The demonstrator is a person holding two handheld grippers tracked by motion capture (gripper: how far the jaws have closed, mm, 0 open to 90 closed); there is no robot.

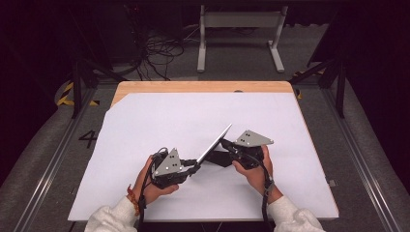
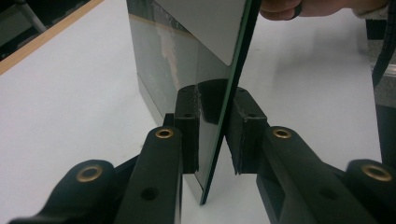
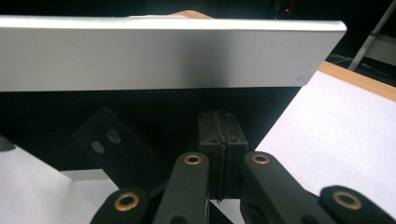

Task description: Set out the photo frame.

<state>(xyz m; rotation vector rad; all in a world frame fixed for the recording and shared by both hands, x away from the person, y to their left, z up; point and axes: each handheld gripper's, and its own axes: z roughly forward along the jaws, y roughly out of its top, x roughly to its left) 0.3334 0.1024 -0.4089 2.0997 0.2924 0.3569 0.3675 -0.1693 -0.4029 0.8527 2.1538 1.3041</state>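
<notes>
right now the person is holding a thin flat tablet (image 1: pixel 212 144) tilted up off the white sheet (image 1: pixel 159 121) that is covering the wooden table (image 1: pixel 203 86), with a gripper working on each side of it. seen from the high view, the tablet is standing at a slant near the front middle of the sheet, its upper corner pointing up and away and its lower end sitting between the two tools.

the left gripper (image 1: pixel 192 166) is reaching in from the left toward the tablet's lower edge. in the left gripper view the tablet (image 2: pixel 224 93) is standing edge-on between the two black jaws; the left pad is lying against its glossy dark face, while the right pad is sitting just beside the silver back with a sliver of gap, so the jaws are standing narrow around the slab rather than clamping it.

the right gripper (image 1: pixel 226 144) is lying against the tablet from the right, its grey plate on top. in the right gripper view its pads (image 3: pixel 218 140) are pressing together with nothing between them, fully closed, and the tablet's silver edge (image 3: pixel 168 56) is running across just above them, with a dark face below it.

a person's fingertip (image 2: pixel 280 8) is showing at the top of the left gripper view.
</notes>
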